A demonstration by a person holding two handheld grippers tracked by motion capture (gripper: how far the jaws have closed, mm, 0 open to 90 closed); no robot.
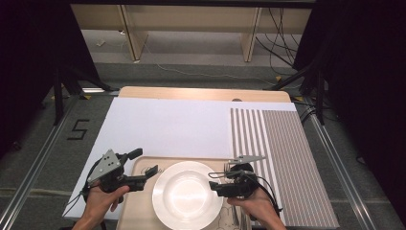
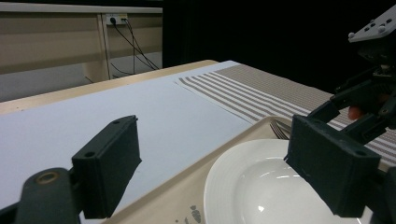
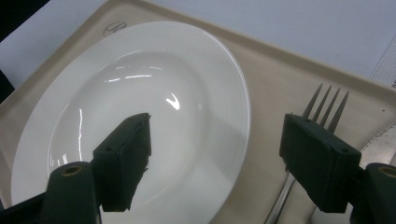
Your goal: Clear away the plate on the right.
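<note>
A white deep plate [image 1: 186, 199] lies on a beige tray [image 1: 139, 211] at the near edge of the table. A metal fork [image 3: 327, 105] rests on the tray just right of the plate, tines pointing away from me. My right gripper [image 1: 212, 181] hovers over the plate's right rim, pointing left; its jaws stand open with nothing between them, one over the plate [image 3: 163, 93] and one over the fork. My left gripper [image 1: 145, 164] is held at the tray's far left corner, pointing right, jaws open and empty. The left gripper view shows the plate [image 2: 261, 186] and the right gripper [image 2: 369, 107] beyond.
A white sheet [image 1: 167, 127] covers the table's middle and left. A striped grey placemat [image 1: 282, 158] lies along the right side, next to the tray. The wooden table edge [image 1: 201, 93] runs along the back, with floor and cables beyond it.
</note>
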